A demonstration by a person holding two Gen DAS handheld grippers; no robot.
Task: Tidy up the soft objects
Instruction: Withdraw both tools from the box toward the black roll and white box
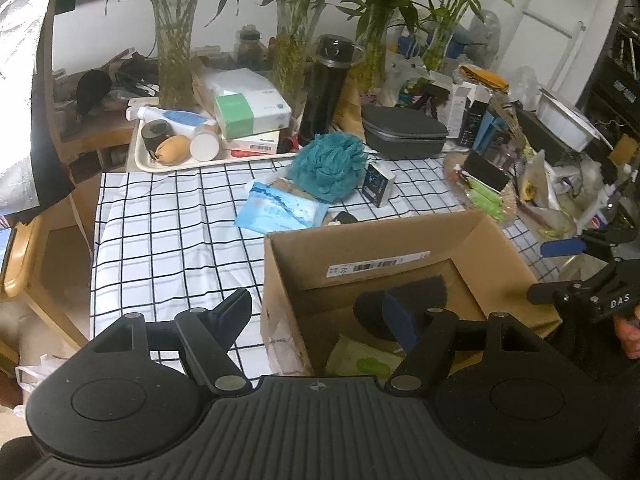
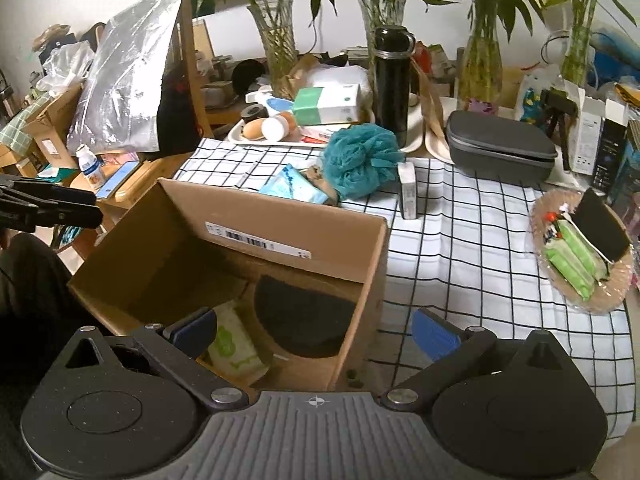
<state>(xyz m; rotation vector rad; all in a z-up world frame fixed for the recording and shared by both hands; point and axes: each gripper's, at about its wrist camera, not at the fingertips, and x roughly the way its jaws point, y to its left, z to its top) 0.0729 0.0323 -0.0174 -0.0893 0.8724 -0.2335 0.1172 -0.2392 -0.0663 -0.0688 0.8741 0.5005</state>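
At the near edge of the checked surface (image 2: pixel 480 248) stands an open cardboard box (image 2: pixel 280 216), already holding a dark round pad (image 2: pixel 304 320) and a pale green-printed packet (image 2: pixel 234 344). Both grippers hang over it with fingers spread apart and nothing between them: the left gripper (image 1: pixel 320 312) straddles the box's left wall, and the right gripper (image 2: pixel 316 332) straddles its right wall, one finger over the inside and one outside.

The soft things not yet boxed lie beyond the far wall: a teal bath pouf (image 1: pixel 328 168) and a blue wipes packet (image 1: pixel 280 208) just in front of it, the two touching or nearly so.

The likeliest trouble is a finger catching a box wall while moving forward; the box looks light and would probably slide or tip, shoving the wipes packet. A small upright carton (image 1: pixel 378 184) stands just beside the pouf and a tall black flask (image 1: pixel 326 88) just behind it, so a broad sweep at the pouf could knock either over. The pouf's loose mesh may also snag or slip from a shallow pinch.

Open room lies on the bare cloth left of the box and on the right toward the wicker tray (image 2: pixel 584 256). The surface's left edge drops away near a wooden chair (image 1: pixel 24 264).
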